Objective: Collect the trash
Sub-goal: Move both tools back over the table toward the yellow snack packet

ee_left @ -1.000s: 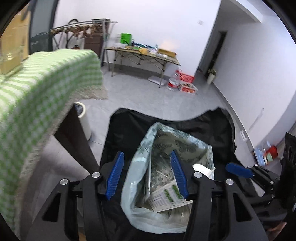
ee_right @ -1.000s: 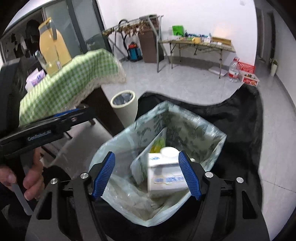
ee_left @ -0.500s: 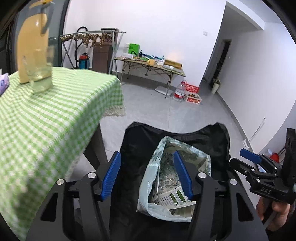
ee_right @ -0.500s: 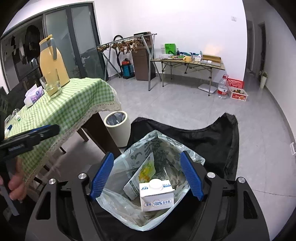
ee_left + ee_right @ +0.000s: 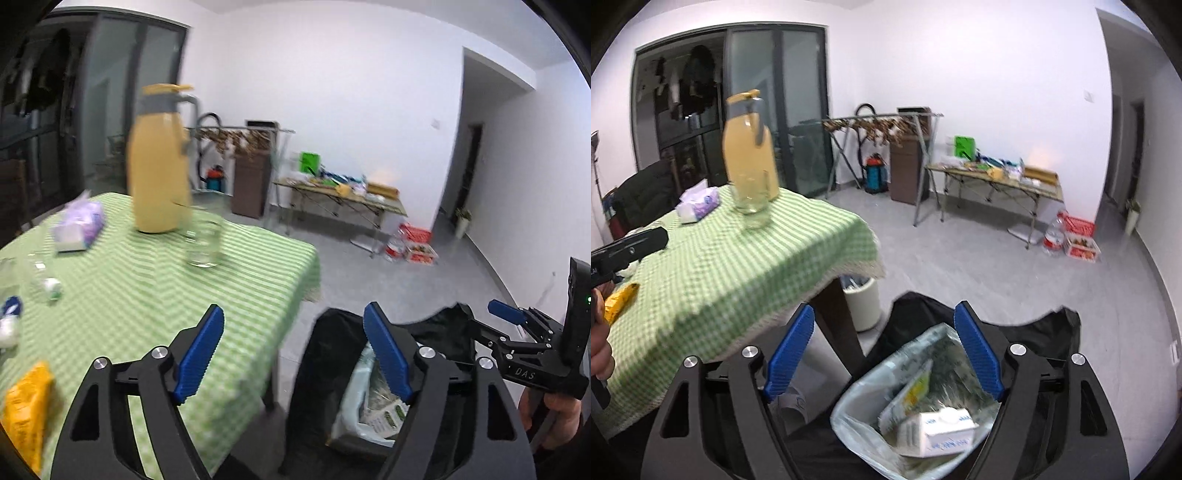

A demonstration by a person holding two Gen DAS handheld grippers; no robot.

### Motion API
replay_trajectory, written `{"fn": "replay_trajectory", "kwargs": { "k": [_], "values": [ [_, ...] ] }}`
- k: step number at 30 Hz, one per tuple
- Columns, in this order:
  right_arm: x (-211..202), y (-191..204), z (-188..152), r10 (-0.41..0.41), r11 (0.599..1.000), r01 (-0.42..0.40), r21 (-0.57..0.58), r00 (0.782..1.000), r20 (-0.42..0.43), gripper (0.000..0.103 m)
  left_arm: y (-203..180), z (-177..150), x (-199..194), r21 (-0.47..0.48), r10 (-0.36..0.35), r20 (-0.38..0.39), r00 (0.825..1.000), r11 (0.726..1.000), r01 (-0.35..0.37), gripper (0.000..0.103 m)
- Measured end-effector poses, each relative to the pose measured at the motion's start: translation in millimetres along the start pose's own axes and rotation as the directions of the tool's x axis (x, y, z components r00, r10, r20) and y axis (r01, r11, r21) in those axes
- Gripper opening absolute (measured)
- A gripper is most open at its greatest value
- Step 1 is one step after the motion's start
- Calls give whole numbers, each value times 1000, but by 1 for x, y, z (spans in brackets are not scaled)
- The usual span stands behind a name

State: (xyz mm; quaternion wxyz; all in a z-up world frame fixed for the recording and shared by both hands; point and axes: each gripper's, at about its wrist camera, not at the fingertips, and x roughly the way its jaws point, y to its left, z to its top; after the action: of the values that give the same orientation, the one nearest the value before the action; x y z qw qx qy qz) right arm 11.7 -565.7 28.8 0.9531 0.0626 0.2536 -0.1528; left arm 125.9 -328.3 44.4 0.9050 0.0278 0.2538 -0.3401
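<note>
Yellow foil catches the eye first: a crinkled snack packet (image 5: pixel 27 410) lies at the near left corner of the desk (image 5: pixel 147 295), flat on the green checked cloth. Going by its look, it should be light, soft and a little slippery — best pinched across one edge rather than pressed from above. Further along the left edge sit small white and clear bits (image 5: pixel 44 286), too blurred to name. A tissue pack (image 5: pixel 79 227), a yellow jug (image 5: pixel 159 166) and a glass (image 5: pixel 203 243) stand toward the far side; those look like keepers, and the glass is fragile.

Over the desk's right edge the left tongs (image 5: pixel 293 354) have just been opening and stand wide, nothing between them. Right of the desk, on the floor, a pale liner bag (image 5: pixel 916 413) sits inside a black sack (image 5: pixel 1034 336), already holding a milk carton (image 5: pixel 938 430) and wrappers. The right tongs (image 5: pixel 884 354) — also just opened wider — hang empty above it.
</note>
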Motion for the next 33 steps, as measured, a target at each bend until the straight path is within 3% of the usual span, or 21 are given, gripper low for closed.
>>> {"fn": "replay_trajectory", "kwargs": {
  "k": [5,9,12,18,25,33],
  "values": [
    [-9,35,17,36,999,-35,-26,998,57,79,34,6,-40,-30,86,68,994,996,-84,87],
    [-13,68,27,78,995,-72,-62,992,95,82,59,7,-80,-10,225,139,964,974,-226,92],
    [-13,98,35,145,987,-136,-83,983,115,82,82,1,-118,-19,326,193,925,944,-329,95],
    [-16,162,39,253,959,-232,-163,959,125,82,133,-13,-183,-70,434,217,874,900,-430,95],
    [-18,246,31,385,895,-354,-272,920,68,82,209,-55,-264,-169,585,209,784,811,-560,95],
    [-22,336,-6,502,781,-489,-388,861,-75,82,293,-90,-290,-299,591,68,804,781,-549,95]
  ]
}}
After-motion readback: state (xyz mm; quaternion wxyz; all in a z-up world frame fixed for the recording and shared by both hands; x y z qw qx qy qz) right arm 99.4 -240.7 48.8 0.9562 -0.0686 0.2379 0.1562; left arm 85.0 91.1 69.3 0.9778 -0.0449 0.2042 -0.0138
